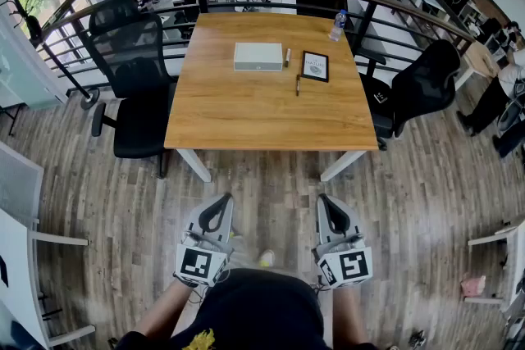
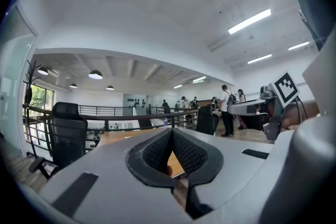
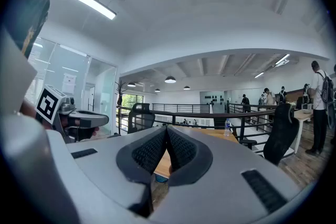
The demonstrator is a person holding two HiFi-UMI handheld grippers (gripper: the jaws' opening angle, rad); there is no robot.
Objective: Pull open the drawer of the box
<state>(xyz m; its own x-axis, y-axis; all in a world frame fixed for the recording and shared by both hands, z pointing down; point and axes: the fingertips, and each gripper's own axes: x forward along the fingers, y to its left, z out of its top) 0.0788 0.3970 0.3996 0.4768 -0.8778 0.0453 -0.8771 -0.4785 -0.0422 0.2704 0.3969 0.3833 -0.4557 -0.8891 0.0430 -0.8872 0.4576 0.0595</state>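
Wooden table [image 1: 246, 115] ahead; box [image 1: 257, 56] far-centre, long axis crosswise, well apart from left gripper [image 1: 221, 205] and right gripper [image 1: 328, 205], left marginally nearer. Both jaw pairs pressed together, empty.

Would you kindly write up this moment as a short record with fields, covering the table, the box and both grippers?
table: wooden table, ahead of the person, out of reach for now
box: white box lying toward the far side, nothing seen pulled out of it
beside box: marker, pen, black framed card, bottle at the far edge
left gripper: jaws together, empty, held low over the floor
right gripper: jaws together, empty, held low over the floor
task state: not yet begun
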